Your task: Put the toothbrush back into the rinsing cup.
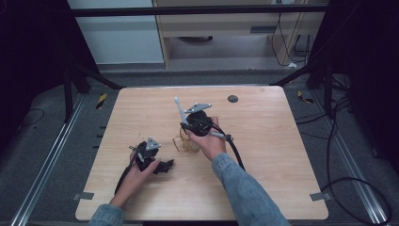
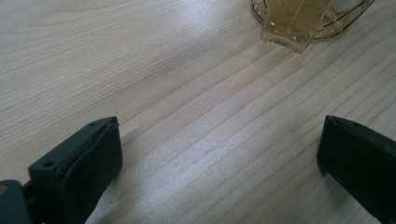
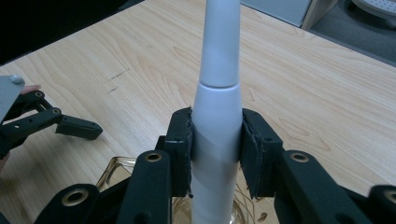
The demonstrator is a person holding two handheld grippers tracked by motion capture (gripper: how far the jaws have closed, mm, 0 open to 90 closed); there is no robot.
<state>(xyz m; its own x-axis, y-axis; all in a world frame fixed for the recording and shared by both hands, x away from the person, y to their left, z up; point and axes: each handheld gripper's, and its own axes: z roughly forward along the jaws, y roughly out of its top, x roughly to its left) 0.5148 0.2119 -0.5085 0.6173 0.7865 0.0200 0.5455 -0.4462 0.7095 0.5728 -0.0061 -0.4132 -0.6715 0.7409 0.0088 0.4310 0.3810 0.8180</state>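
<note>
My right gripper [image 3: 217, 140] is shut on a white tapered handle [image 3: 219, 70] and holds it upright, both pads pressed on its sides. In the high view the white handle [image 1: 179, 108] rises from the right gripper [image 1: 186, 125] near the table's middle. Just below it sits a gold wire holder [image 1: 185, 143] with a clear amber cup [image 2: 292, 28] inside; the handle's lower end is hidden behind the jaws. My left gripper [image 2: 219, 149] rests low over bare wood, open, nothing between its fingers [image 2: 84, 163]. It lies to the front left of the holder [image 1: 168, 165].
The wooden table [image 1: 263, 141] has a small dark round disc [image 1: 232, 99] near its far edge. Cables trail from both grippers toward the front. Dark stands and floor cables surround the table.
</note>
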